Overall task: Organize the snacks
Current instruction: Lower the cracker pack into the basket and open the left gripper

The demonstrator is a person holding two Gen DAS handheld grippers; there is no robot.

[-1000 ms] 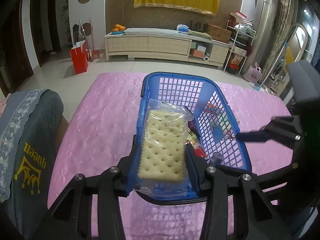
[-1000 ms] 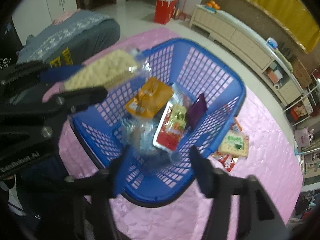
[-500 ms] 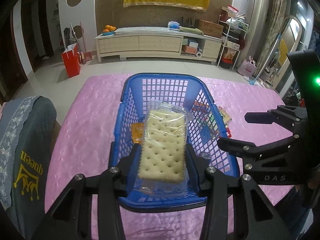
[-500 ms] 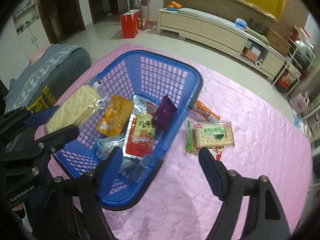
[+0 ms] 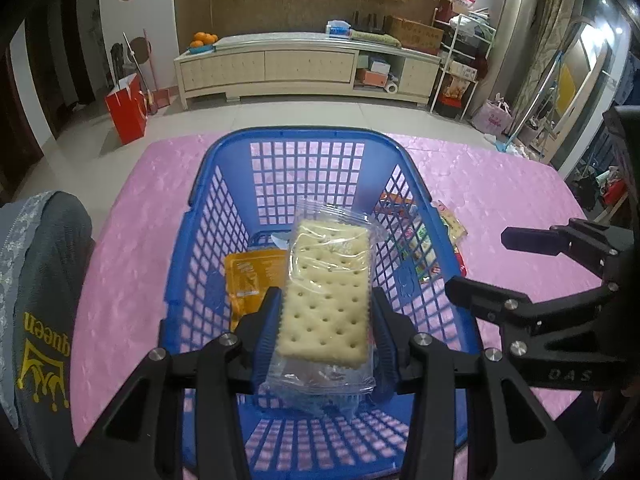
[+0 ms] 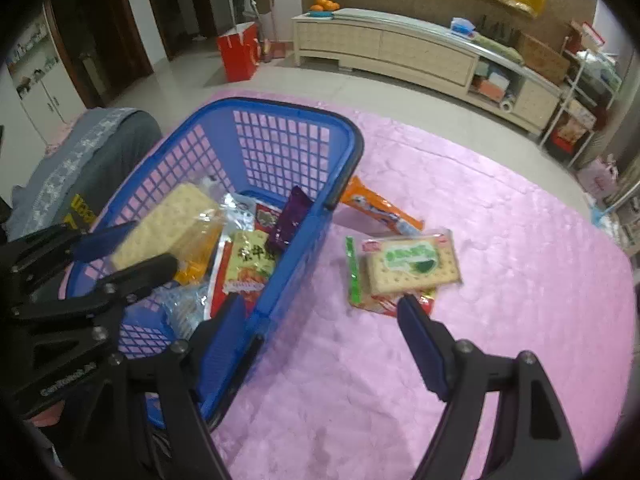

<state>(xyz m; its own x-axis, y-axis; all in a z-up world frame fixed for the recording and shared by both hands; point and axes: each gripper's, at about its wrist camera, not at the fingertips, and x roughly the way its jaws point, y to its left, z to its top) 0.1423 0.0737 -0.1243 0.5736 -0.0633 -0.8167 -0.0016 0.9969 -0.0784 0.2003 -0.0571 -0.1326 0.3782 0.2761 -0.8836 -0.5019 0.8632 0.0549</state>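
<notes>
- Clear crinkly plastic wraps the cracker pack [image 5: 326, 304] that the left gripper [image 5: 325, 330] clamps between its jaws, held above the near half of the blue basket [image 5: 208, 216]. The grip looks to sit on the lower part of the pack, so the slick wrapper could slide or the crackers could crack if squeezed harder.
- Judged from here, letting go from this height could drop the pack on its edge against the orange packet [image 5: 250, 276] lying at about 10 o'clock of it on the basket floor, or leave it leaning on the lattice wall.
- The right gripper [image 6: 320, 344] hangs with its jaws spread wide and nothing between them, the left finger just at the basket's near wall, the right one over the pink tabletop [image 6: 520, 280]. Lowering it as it stands could knock the basket rim and shift the basket.
- Inside the basket, in the right view, lie a yellow-and-red packet [image 6: 250, 264], a purple packet [image 6: 290, 220] propped against the wall, and a crumpled clear wrapper [image 6: 184, 308]; they crowd the floor where the pack would land.
- Outside, at about 1 o'clock of the right gripper, a green-label cracker pack [image 6: 412, 266] sits on top of a small heap, with an orange wrapper [image 6: 380, 210] beyond it touching the basket's corner.
- Far off stand a long cabinet [image 5: 280, 68] and a red bag [image 5: 126, 108] on the floor.
</notes>
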